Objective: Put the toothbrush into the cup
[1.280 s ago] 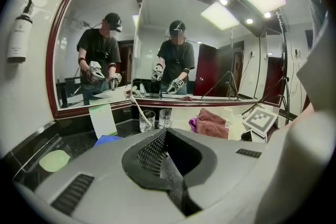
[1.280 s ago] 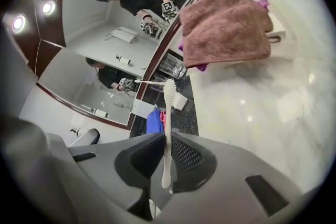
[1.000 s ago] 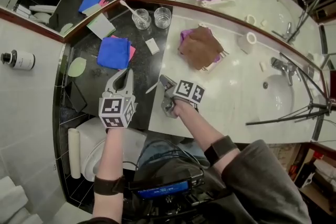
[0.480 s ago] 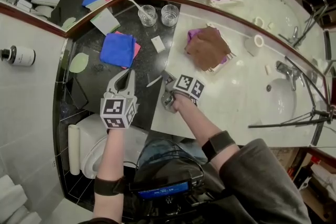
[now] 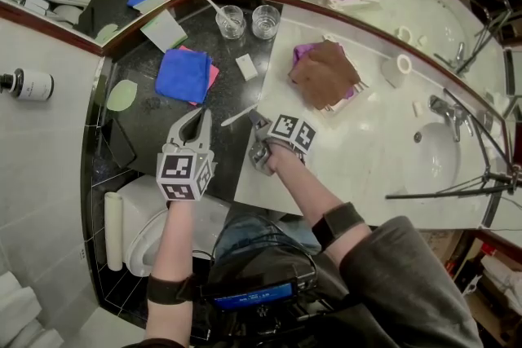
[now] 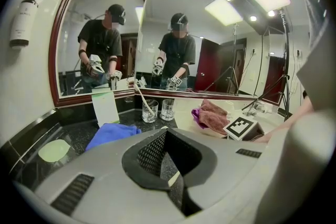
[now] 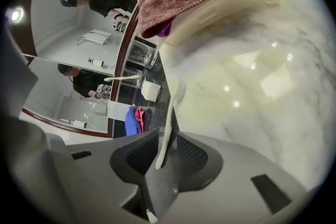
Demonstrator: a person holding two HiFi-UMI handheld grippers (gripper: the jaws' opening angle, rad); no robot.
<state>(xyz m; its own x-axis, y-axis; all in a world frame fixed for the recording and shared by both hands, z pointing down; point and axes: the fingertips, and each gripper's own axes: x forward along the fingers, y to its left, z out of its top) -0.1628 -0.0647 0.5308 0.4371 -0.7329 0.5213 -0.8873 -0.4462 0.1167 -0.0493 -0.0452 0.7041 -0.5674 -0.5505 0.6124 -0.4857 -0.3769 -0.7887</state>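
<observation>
A white toothbrush lies where the black counter meets the white marble, its handle end between the jaws of my right gripper. In the right gripper view the toothbrush runs away from the right gripper. Those jaws have just been opening and now stand apart from the handle. My left gripper hovers shut and empty over the black counter beside it. Two glass cups stand by the mirror. One cup holds another toothbrush and the other cup is empty. In the left gripper view, both cups show beyond the left gripper.
A blue cloth on a pink one, a small white block and a green card lie on the black counter. A brown towel rests on a tray. The sink and tap are at the right.
More of the toothbrush now shows ahead of the right gripper, lying on the counter. The right gripper has sunk a little. The left gripper has stayed where it was.
</observation>
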